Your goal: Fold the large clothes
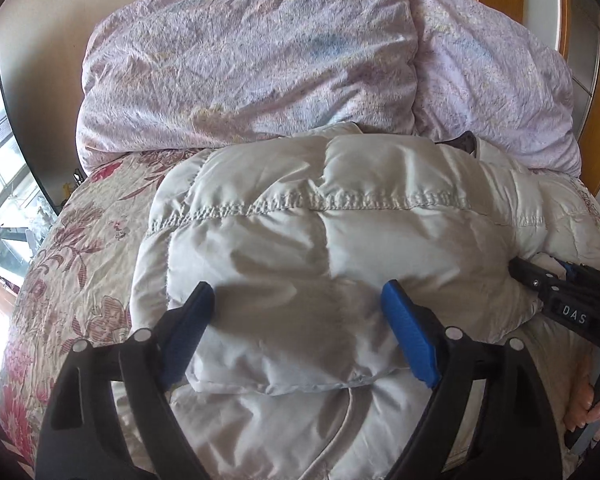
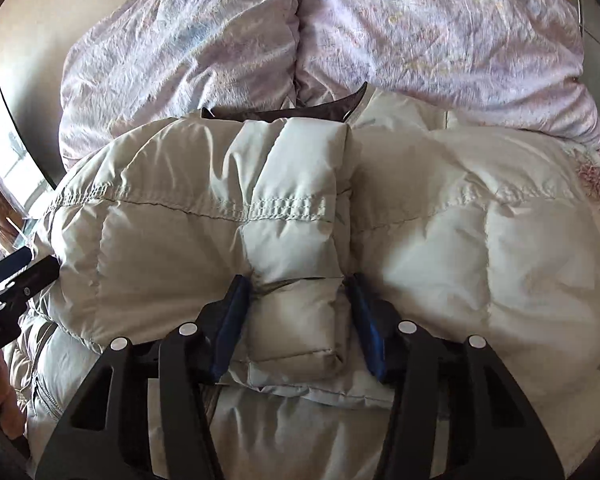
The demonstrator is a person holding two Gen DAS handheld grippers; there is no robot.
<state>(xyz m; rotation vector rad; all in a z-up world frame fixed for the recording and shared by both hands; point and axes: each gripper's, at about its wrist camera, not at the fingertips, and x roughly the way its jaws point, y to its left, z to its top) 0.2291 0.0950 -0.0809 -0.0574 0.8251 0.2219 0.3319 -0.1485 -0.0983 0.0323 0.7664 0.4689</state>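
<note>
Both views are taken from right behind the tongs, angled down at the bed and looking toward the headboard end, fisheye so the edges get bent. The left wrist view is set close over the left part of the white puffer jacket [image 1: 300, 240], with the left tongs [image 1: 298, 304] filling the bottom of the frame and the right tongs [image 1: 540, 276] caught at the right edge. The right wrist view is held just as close, further right, its own right tongs [image 2: 298, 296] low in frame. Shared by both: the jacket's stitched seam, its dark collar and the lilac duvet [image 1: 240, 60] behind.
</note>
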